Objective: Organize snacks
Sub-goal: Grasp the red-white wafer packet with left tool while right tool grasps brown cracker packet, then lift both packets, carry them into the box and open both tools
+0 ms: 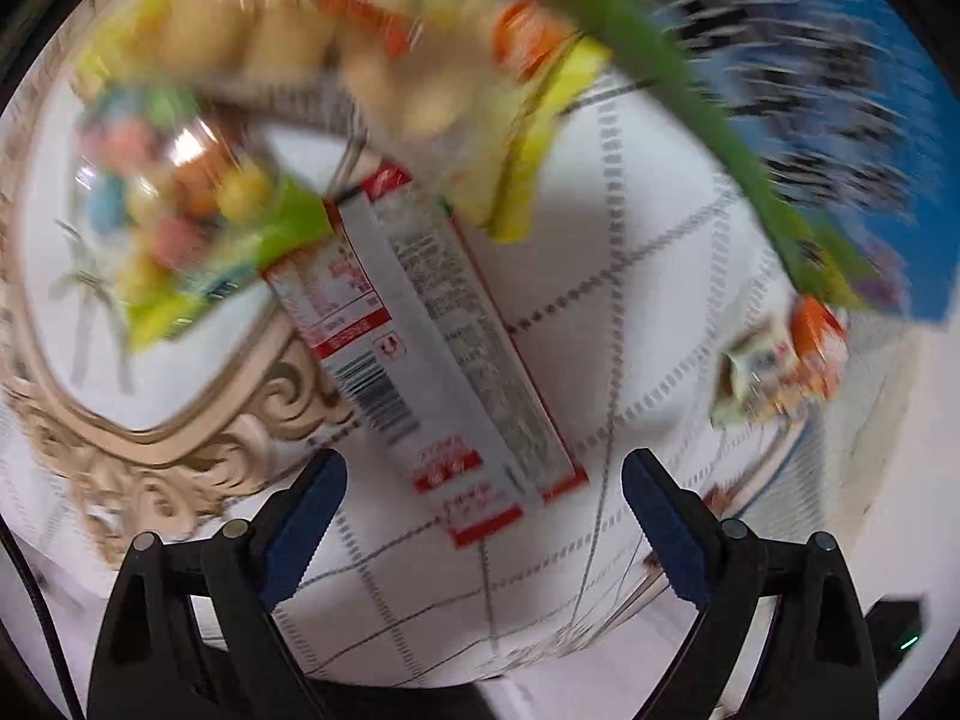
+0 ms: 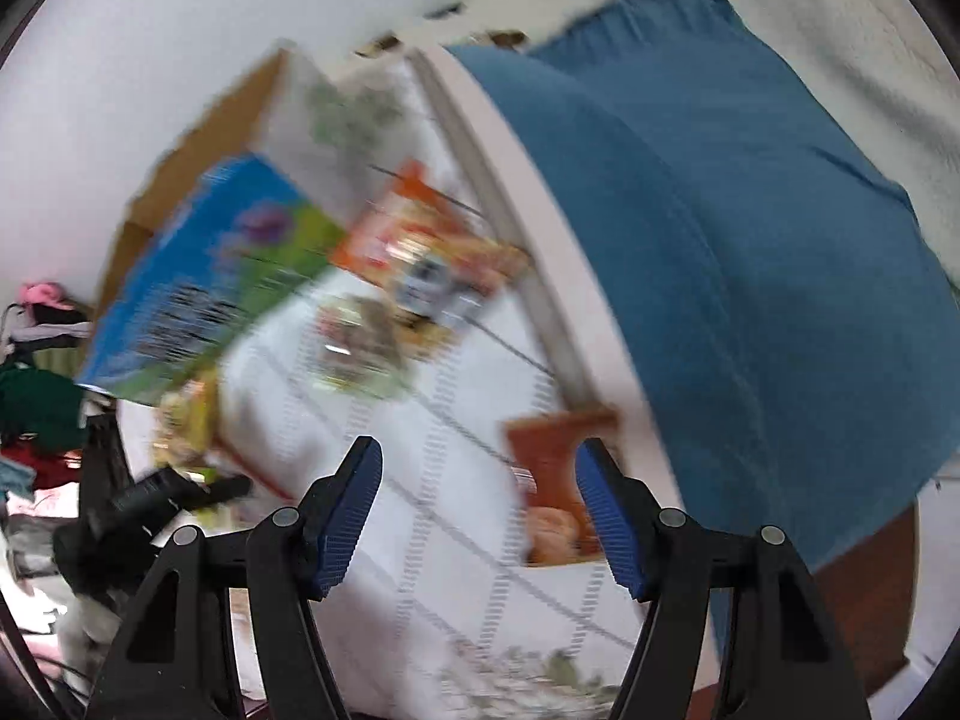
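Observation:
My left gripper (image 1: 483, 519) is open and empty, hovering just short of a long white and red snack box (image 1: 420, 336) that lies across the edge of an ornate beige tray (image 1: 156, 438). On the tray lie a bag of colourful candies (image 1: 174, 210) and a yellow snack bag (image 1: 336, 42). A blue and green box (image 1: 798, 96) stands to the right; it also shows in the right wrist view (image 2: 204, 282). My right gripper (image 2: 480, 516) is open and empty above the tablecloth, beside an orange snack pack (image 2: 558, 480). An orange packet (image 2: 420, 246) lies farther off.
A white checked tablecloth (image 1: 630, 276) covers the table. A small orange and white packet (image 1: 786, 360) lies at the right. A person in a blue garment (image 2: 750, 240) stands close to the table edge. A cardboard box (image 2: 198, 138) sits at the far side. Both views are motion-blurred.

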Available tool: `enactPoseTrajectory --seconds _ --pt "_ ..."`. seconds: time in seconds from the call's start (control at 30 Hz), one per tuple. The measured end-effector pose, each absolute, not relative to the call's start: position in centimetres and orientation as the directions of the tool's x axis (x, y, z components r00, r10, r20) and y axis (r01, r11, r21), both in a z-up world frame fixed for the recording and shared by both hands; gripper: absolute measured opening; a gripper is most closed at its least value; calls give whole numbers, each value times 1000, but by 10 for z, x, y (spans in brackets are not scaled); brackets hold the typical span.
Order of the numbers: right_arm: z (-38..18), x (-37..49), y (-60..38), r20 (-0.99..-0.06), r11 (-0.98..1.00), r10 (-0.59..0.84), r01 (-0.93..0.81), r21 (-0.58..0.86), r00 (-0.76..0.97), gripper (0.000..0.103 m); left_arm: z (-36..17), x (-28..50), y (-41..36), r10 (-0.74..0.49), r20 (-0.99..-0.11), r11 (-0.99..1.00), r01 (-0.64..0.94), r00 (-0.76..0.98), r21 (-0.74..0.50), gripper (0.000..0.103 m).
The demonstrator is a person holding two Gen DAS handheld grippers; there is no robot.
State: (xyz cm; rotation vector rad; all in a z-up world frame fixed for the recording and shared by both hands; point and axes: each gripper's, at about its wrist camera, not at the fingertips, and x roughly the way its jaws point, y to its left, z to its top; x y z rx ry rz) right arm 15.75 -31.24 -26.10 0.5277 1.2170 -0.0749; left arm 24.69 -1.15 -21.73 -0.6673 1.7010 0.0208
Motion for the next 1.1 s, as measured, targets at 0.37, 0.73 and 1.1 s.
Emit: enactPoseTrajectory --seconds 0.37,0.73,1.1 --pt "-362 169 -305 -974 933 154 300 198 165 67 -211 223 -44 -162 -985 986 -59 -66 -158 58" --pt "-347 148 -193 -962 969 239 30 245 134 62 -231 192 -25 -314 -938 949 -75 -144 -306 68" --pt "-349 156 -194 -964 968 238 47 245 118 63 -218 188 -71 -98 -993 984 142 -58 -105 49"
